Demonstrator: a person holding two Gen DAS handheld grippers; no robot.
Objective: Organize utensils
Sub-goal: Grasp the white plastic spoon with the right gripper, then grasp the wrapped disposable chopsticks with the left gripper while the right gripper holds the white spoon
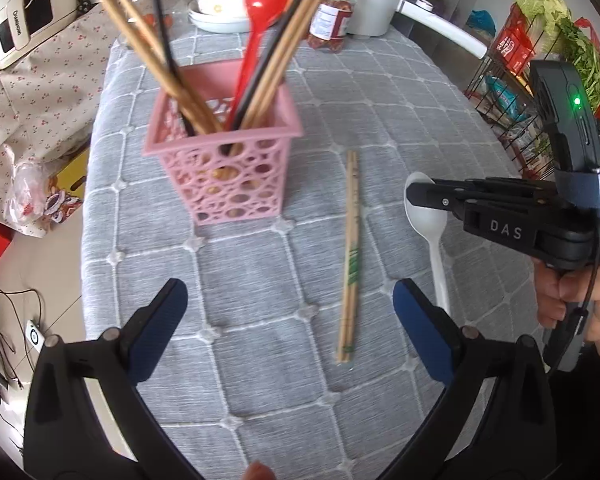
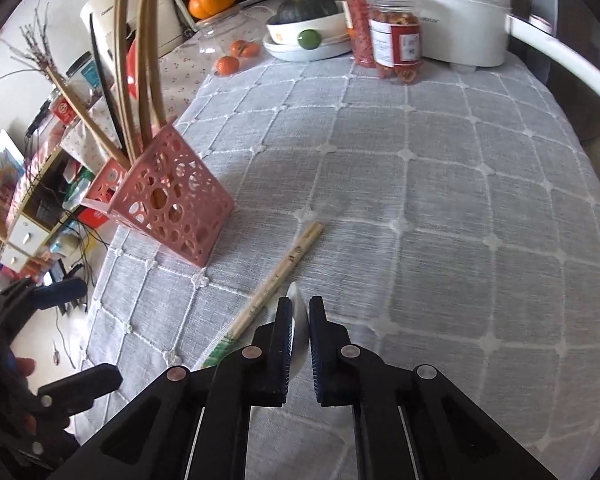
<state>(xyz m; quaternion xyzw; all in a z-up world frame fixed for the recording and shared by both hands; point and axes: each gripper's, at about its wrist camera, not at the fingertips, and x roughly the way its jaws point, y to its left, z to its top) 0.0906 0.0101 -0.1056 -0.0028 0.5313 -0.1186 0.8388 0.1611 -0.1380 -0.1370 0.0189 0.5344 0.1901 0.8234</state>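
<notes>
I am holding my right tongs (image 2: 298,312) closed on the bowl of the white plastic spoon (image 1: 427,216), which is lying on the bench (image 1: 260,280) with its handle running back toward me; the two pads are pinching the bowl from either side, and from the left wrist view the tips are sitting right over it. My left tongs (image 1: 290,320) are hanging wide open above the grey quilted cloth, gripping nothing, with bare cloth between the blue pads (image 1: 160,320). Just beside the spoon, between it and the holder, a pair of bamboo chopsticks (image 1: 351,256) is lying flat on the bench, the two sticks touching along their length, green print near the end closest to me. The pink perforated utensil holder (image 1: 228,168) is standing upright farther back to the left, carrying a red spoon (image 1: 260,20) and several wooden and dark chopsticks (image 1: 148,36) that are leaning outward.
</notes>
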